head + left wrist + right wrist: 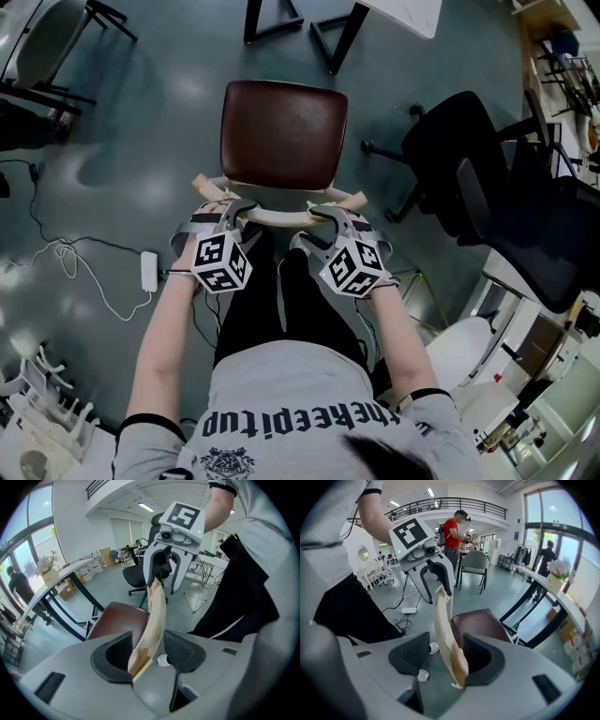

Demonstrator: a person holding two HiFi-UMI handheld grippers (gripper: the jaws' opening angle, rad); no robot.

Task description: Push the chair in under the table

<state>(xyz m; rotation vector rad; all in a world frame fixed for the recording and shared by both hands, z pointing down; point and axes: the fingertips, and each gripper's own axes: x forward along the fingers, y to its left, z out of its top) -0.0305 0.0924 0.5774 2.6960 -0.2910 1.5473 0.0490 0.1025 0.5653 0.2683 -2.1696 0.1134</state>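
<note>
A dull grey-green floor [141, 141] fills the head view, seen from steeply above. At the top edge stands a table [405, 14] with a white top and black trestle legs. Just short of it, and not yet under it, is the chair [281, 131], which has a dark brown padded seat. Its seat front faces the table and its back is toward the person. Two black office chairs [450, 150] stand off to the right.

The chair's pale wooden back rail [281, 217] is curved, and its long axis runs left to right across the person's front. The left gripper [230, 210] straddles the rail's left end and the right gripper [330, 217] straddles its right end, so both are equally near.

In each gripper view the jaws are spread with the rail between them. It leans against one pad [112, 656] of the left gripper and one pad [480, 660] of the right, with a gap to the other pad, so neither gripper is clamped.

The table lies straight ahead beyond the seat, so the push should likely go directly away from the person.

A pale box [557, 584] on the tabletop holds pinkish flowers [557, 568]. A small white power strip [149, 270] lies on the floor to the left.
</note>
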